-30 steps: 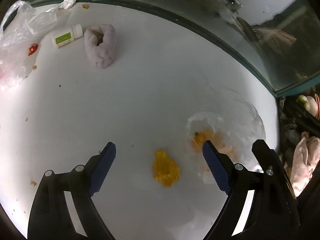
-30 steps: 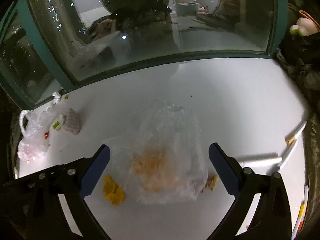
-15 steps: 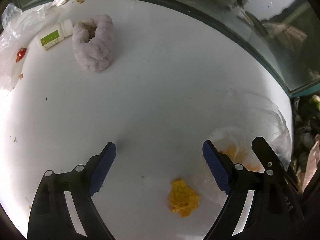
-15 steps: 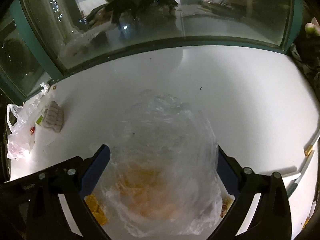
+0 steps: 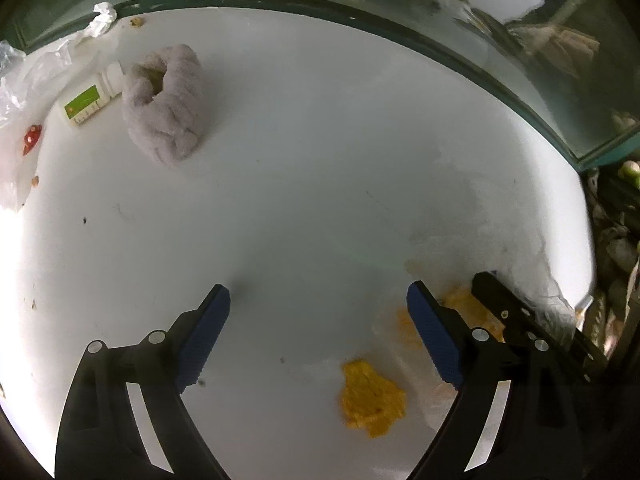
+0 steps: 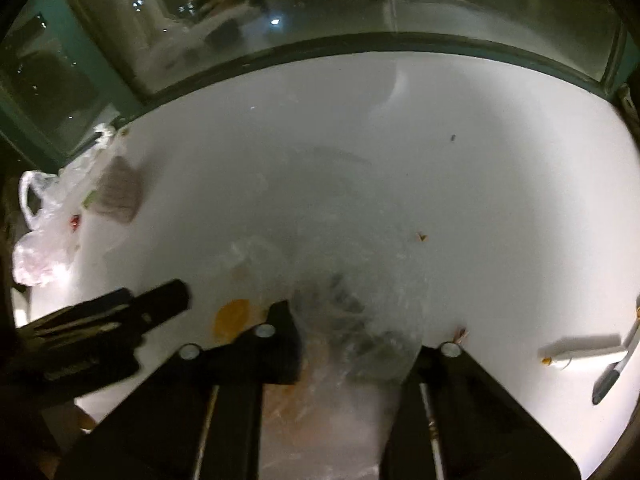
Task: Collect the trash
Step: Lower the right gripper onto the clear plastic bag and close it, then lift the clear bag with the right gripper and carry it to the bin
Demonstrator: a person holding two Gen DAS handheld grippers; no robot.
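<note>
A clear plastic bag (image 6: 360, 280) smeared with orange food lies crumpled on the white table (image 6: 480, 160). My right gripper (image 6: 356, 332) is closing on it, and the film is bunched up between the two fingers. In the left wrist view the same bag (image 5: 520, 248) shows at the right, with a finger of the right gripper (image 5: 504, 312) over it. An orange food scrap (image 5: 372, 398) lies loose on the table just left of the bag. My left gripper (image 5: 318, 308) hangs open above bare table, with the scrap below and right of its middle and nothing between its pads.
A grey fuzzy cloth (image 5: 166, 108), a white bottle with a green label (image 5: 90, 100) and a second thin plastic bag (image 5: 16, 120) lie at the far left. A window frame (image 5: 400, 36) runs along the back edge. A white tube and a pen (image 6: 580, 350) lie at the right.
The right jaws have swung in from wide open and gathered the clear bag between them. Both grippers have sunk closer to the table. The left gripper stays open.
</note>
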